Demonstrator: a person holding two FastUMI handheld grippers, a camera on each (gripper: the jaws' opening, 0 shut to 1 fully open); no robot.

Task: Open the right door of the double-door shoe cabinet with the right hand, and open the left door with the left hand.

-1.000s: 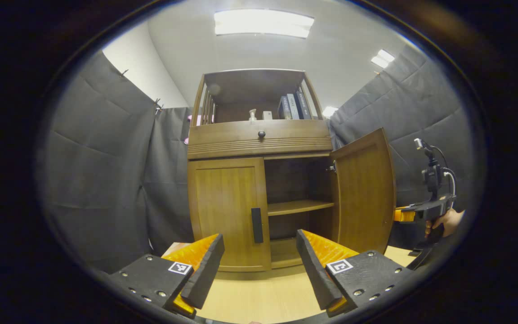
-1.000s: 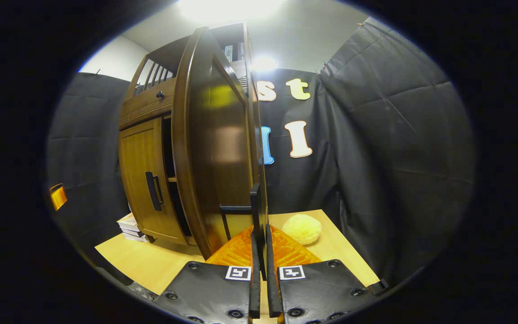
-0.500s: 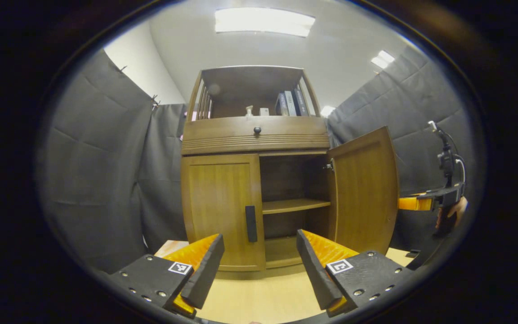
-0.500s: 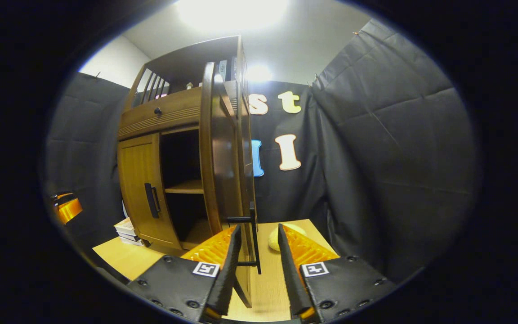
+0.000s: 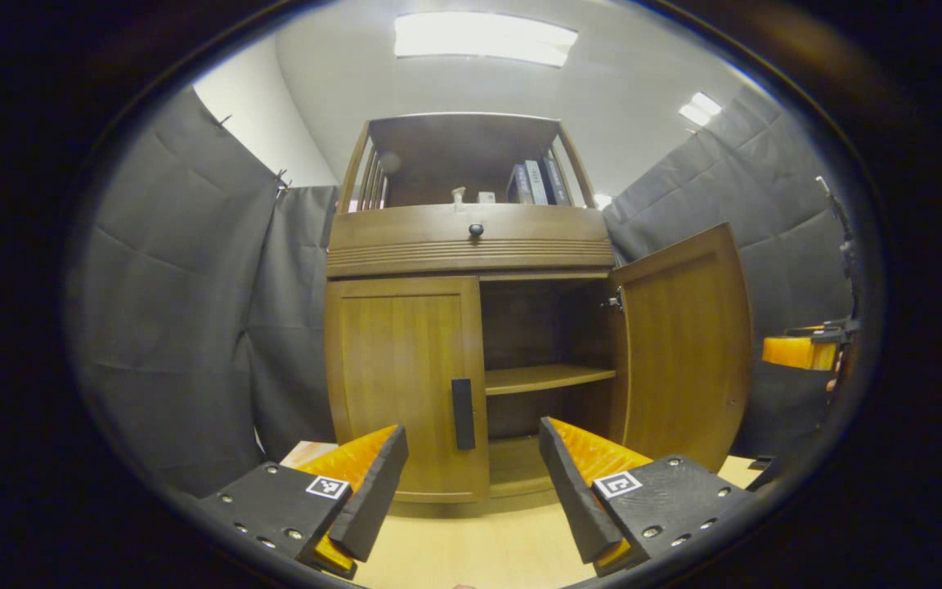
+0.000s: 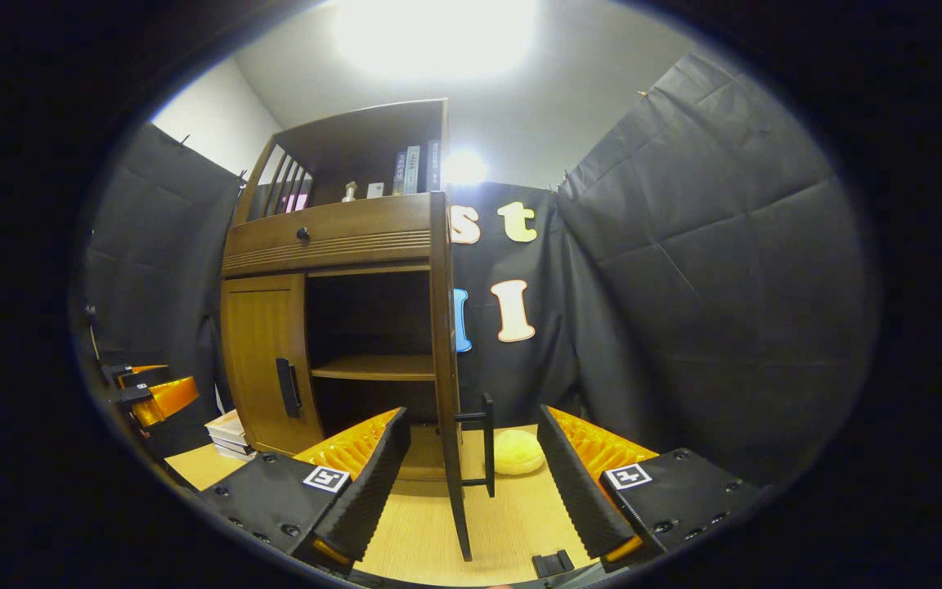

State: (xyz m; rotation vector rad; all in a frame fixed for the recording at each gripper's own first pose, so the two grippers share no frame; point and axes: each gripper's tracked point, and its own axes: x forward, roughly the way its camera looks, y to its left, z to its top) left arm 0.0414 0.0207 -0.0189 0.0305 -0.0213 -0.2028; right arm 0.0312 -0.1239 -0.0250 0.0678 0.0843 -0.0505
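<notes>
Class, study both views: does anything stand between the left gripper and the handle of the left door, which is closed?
Nothing visible does. In the left gripper view the left gripper is open and faces the left door's handle across bare tabletop. The open right door hangs off to one side of that path.

The double-door shoe cabinet (image 5: 471,245) is brown wood and stands upright on the light wooden counter (image 5: 479,548). Its right door (image 5: 684,343) is swung wide open, edge-on in the right gripper view, with a dark bar handle (image 6: 486,443) on its outer face. Behind it the dark interior holds one shelf (image 5: 545,376). The left door (image 5: 401,384) is shut flush, its dark vertical handle (image 5: 462,402) near the inner edge.
</notes>
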